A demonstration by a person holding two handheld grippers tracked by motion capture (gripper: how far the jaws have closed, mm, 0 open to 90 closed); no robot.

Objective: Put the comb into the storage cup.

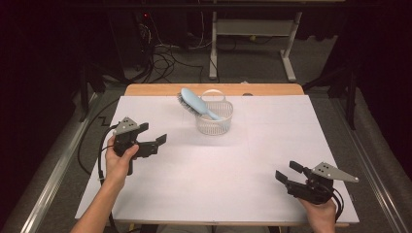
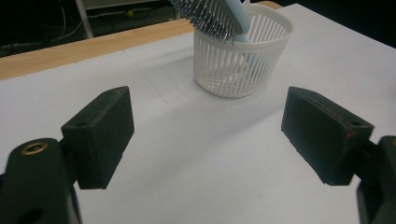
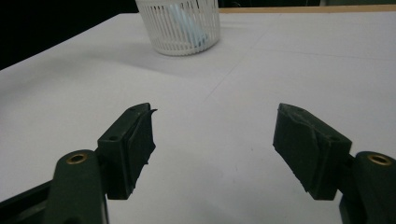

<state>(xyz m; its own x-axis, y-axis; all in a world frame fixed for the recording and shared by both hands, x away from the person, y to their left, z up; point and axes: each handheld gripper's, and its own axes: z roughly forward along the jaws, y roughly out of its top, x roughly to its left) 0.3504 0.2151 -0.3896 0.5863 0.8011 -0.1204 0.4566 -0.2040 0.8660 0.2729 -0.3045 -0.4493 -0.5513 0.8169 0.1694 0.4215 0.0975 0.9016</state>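
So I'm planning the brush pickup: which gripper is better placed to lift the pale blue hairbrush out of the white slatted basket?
Probably the left gripper: open and nearer the pale blue hairbrush in the white slatted basket.

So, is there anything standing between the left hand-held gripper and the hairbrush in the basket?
Nothing visible does. The left hand-held gripper is open and faces the white basket across bare white table. The light blue hairbrush leans out over the basket's rim, handle down inside.

Left gripper (image 2: 208, 135) fingers (image 2: 100, 135) spread; hairbrush (image 2: 215, 16) leaning in white basket (image 2: 240, 60).
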